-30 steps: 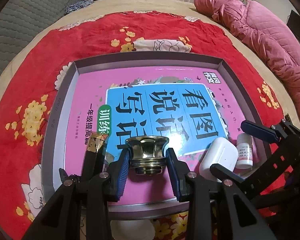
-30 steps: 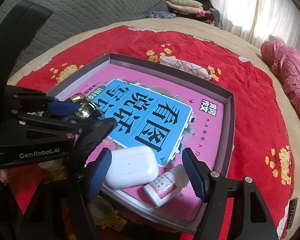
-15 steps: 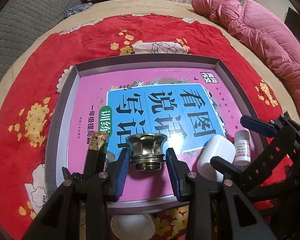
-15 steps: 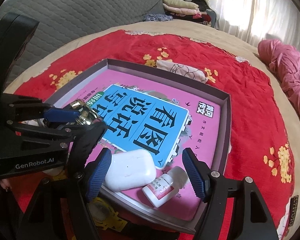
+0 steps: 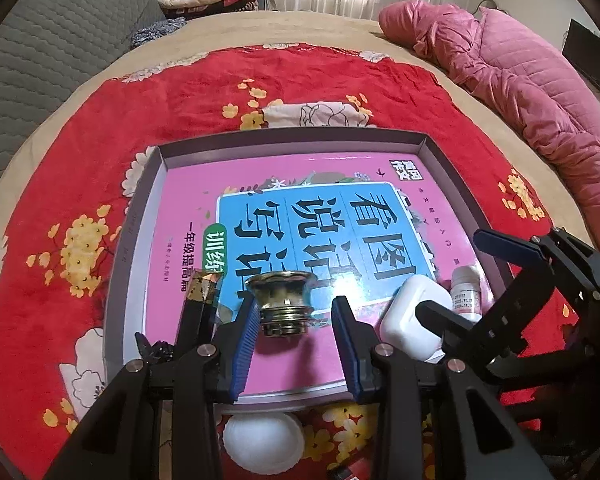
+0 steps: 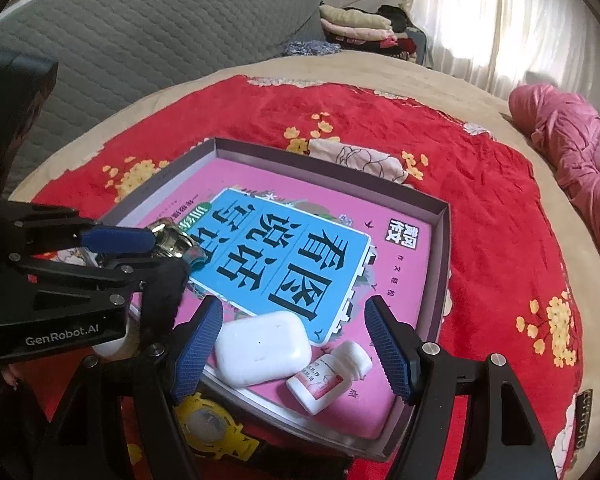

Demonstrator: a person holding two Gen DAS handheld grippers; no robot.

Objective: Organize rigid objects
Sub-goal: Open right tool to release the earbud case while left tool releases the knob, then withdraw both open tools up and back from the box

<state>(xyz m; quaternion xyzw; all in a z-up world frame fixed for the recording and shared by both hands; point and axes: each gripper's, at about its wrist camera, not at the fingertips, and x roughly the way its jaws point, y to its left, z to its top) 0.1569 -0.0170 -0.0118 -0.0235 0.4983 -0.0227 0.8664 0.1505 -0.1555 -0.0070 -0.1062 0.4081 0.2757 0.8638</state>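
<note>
Red flowered bedding lies under the tray [image 5: 456,176]. I judge I'm setting down the brass knob [image 5: 285,300]; next I must back away cleanly. My left gripper [image 5: 294,312] gapes, its jaws flanking the knob without squeezing. My right gripper [image 6: 294,340], wide open and empty, hovers over the white case [image 6: 262,347] and pill bottle [image 6: 328,376].

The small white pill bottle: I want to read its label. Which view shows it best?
The right wrist view: the pill bottle lies on its side, fully visible with its label up. The left wrist view shows it partly hidden behind the right tongs.
</note>
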